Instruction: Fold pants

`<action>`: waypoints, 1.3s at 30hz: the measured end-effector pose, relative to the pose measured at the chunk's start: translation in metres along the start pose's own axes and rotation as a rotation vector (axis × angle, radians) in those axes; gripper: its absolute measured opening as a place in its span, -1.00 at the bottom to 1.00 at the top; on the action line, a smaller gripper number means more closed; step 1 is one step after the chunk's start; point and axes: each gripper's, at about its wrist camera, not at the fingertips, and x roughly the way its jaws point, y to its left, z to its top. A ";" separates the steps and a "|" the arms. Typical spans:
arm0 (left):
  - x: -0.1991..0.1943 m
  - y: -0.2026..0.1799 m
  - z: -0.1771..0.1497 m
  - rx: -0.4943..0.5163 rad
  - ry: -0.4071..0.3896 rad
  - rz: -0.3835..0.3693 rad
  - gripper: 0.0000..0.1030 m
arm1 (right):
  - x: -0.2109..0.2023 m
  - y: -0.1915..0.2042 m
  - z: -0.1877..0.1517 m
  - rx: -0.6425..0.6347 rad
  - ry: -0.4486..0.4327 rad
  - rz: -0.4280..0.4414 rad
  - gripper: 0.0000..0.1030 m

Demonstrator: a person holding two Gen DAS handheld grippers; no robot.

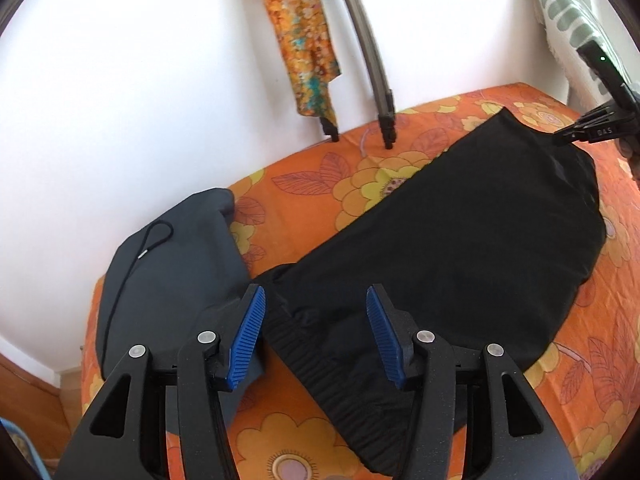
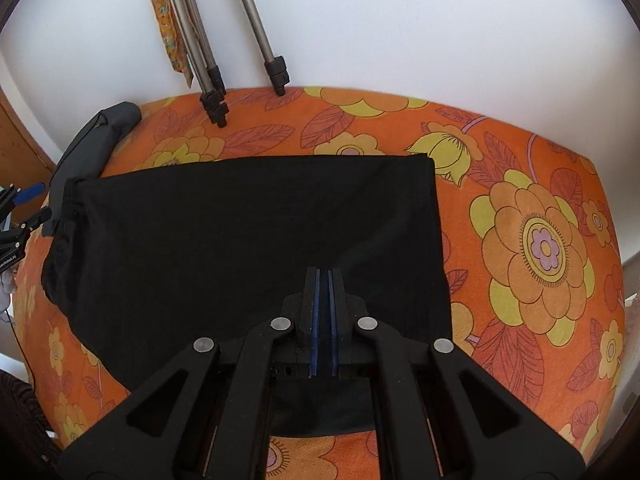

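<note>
Black pants (image 1: 460,248) lie folded flat on the orange flowered bedspread (image 1: 320,168). Their elastic waistband is nearest my left gripper (image 1: 316,300), which is open and hovers just above that end. In the right wrist view the pants (image 2: 240,232) spread as a dark rectangle. My right gripper (image 2: 325,274) is shut with its pads together, over the near right part of the pants; no cloth shows between the pads. The right gripper also shows in the left wrist view (image 1: 560,140), at the far end of the pants.
A folded dark grey garment (image 1: 168,280) with a drawstring lies at the bed's left edge by the white wall. Tripod legs (image 2: 216,92) stand on the bed at the wall. A patterned orange cloth (image 1: 304,40) hangs there. A pillow (image 1: 568,20) is far right.
</note>
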 end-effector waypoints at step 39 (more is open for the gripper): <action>-0.001 -0.203 0.017 0.350 0.062 -0.327 -0.11 | -0.013 0.021 -0.112 0.385 0.065 0.334 -0.44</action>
